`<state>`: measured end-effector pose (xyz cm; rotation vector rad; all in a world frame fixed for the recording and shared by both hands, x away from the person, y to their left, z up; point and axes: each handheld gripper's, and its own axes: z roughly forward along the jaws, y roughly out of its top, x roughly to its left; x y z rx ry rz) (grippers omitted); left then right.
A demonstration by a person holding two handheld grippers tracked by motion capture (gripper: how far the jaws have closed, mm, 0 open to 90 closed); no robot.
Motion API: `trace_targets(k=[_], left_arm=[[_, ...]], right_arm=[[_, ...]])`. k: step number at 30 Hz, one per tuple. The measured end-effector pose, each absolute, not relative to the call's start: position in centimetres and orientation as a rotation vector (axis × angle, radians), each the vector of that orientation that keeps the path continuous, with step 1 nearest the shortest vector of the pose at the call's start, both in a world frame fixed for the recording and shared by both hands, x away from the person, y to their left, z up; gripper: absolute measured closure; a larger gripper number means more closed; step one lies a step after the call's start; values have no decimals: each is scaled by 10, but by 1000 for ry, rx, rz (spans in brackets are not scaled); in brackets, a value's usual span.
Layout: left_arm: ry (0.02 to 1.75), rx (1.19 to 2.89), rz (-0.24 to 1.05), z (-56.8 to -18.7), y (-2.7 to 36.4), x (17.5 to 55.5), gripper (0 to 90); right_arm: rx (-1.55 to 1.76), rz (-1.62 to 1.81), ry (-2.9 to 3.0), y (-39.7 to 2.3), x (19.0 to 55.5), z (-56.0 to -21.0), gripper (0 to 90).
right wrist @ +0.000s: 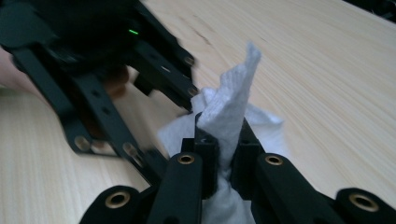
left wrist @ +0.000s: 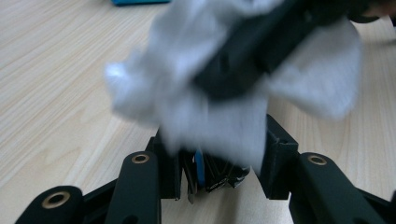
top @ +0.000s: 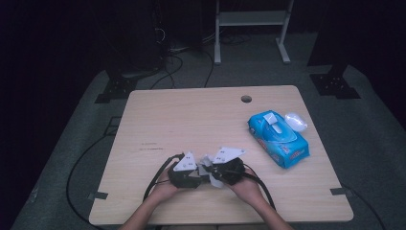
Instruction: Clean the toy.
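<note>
Near the table's front edge my two grippers meet tip to tip around a crumpled white wipe point(top: 216, 182). The left gripper point(top: 198, 173) is shut on a small dark object with a blue stripe point(left wrist: 205, 173), mostly hidden under the wipe point(left wrist: 215, 121). What the object is I cannot tell. Coming from the right, my right gripper point(top: 214, 171) is shut on the wipe point(right wrist: 233, 93), which stands up in a peak between its jaws point(right wrist: 224, 144). In the left gripper view the right gripper's black jaw point(left wrist: 252, 51) presses the wipe down from above.
A blue pack of wipes point(top: 277, 139) with a white lid lies at the right of the wooden table point(top: 191, 115), a clear plastic piece point(top: 296, 120) beside it. A cable hole point(top: 246, 98) sits near the far edge. Cables trail off the front.
</note>
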<state>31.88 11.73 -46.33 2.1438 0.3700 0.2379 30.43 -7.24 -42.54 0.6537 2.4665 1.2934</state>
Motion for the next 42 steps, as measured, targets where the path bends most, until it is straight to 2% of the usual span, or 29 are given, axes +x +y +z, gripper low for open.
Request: trace_targets(k=[5, 13, 14, 16, 18, 20, 30, 34, 35, 42], left_arm=[[371, 2146, 232, -463, 120, 320, 582], [356, 2158, 238, -462, 121, 320, 580], [369, 2176, 233, -459, 118, 322, 481], [389, 2188, 241, -457, 116, 323, 366], [393, 2194, 254, -454, 111, 324, 358], [415, 2219, 261, -449, 103, 328, 308], [404, 2338, 239, -437, 70, 342, 302], [380, 2399, 222, -435, 54, 346, 328], [375, 2411, 217, -435, 50, 347, 369], [365, 2557, 203, -437, 23, 351, 379]], right_arm=[[629, 1233, 2467, -72, 305, -422, 837], [828, 1194, 2349, -140, 311, -422, 837], [861, 1200, 2332, -154, 308, -421, 837], [875, 1203, 2328, -160, 307, -422, 837], [905, 1210, 2316, -169, 306, -423, 837], [956, 1224, 2301, -179, 309, -428, 836], [1043, 1243, 2285, -189, 316, -436, 836], [1059, 1230, 2297, -194, 318, -439, 836], [1067, 1214, 2315, -196, 318, -442, 834], [1052, 1212, 2332, -194, 318, -443, 834]])
